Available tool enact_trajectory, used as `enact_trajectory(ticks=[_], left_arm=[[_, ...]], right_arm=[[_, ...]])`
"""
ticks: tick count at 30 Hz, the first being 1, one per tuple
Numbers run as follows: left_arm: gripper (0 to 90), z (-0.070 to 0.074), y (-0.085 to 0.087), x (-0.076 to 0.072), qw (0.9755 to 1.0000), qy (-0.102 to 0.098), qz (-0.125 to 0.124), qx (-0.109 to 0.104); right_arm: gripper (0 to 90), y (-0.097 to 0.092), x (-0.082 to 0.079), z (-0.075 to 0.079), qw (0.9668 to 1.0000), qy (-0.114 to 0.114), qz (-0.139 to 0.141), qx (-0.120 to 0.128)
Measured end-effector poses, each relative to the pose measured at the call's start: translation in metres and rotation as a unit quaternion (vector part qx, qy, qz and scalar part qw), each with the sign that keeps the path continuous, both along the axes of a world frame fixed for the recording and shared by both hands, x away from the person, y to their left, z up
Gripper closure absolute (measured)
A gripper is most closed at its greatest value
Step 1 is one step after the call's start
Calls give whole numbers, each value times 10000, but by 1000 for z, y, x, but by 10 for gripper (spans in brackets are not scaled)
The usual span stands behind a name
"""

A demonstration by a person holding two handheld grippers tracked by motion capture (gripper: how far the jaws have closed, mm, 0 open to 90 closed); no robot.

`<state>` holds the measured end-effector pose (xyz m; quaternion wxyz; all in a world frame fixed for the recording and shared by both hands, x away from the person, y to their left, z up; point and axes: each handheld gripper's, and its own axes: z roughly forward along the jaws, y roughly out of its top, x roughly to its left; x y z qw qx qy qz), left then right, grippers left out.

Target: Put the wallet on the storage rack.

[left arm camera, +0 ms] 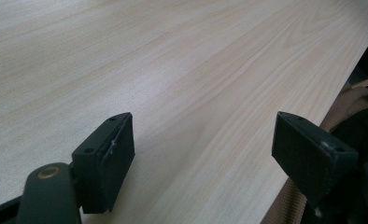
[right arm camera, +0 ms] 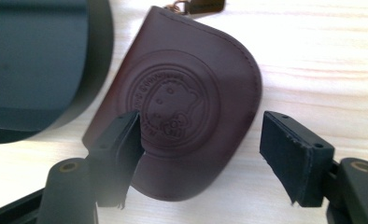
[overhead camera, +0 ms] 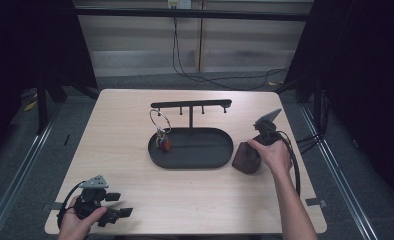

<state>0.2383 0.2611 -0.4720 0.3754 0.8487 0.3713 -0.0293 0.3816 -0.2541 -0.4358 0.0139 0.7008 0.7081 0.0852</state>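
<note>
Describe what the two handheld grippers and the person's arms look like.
Both the left gripper and the right gripper are black, each with two blocky jaws whose flat pads have fraying edges, small holes on top and brass pivot rivets. Each carries a grey three-cornered plate and trails a black cable. The forearms are bare, with no sleeves.

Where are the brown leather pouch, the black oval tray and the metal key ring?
Brown leather pouch (right arm camera: 182,112), right gripper view, embossed emblem.
Black oval tray (overhead camera: 205,161), high view, near rim.
Metal key ring (overhead camera: 155,114), high view, the wire loop.
</note>
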Motion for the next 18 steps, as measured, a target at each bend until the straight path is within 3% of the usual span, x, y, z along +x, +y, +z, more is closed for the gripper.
enact_trajectory(ticks=[8, 14, 18], left_arm=[[215, 0, 0, 0, 10000, 3, -19, -24], [215, 0, 1, 0, 10000, 4, -25, -13], [215, 0, 1, 0, 10000, 10, 6, -3]], right_arm=[[262, -2, 2, -7, 9999, 25, -93, 112], [255, -8, 4, -10, 9987, -4, -249, 454], [251, -9, 5, -13, 9984, 31, -321, 473]])
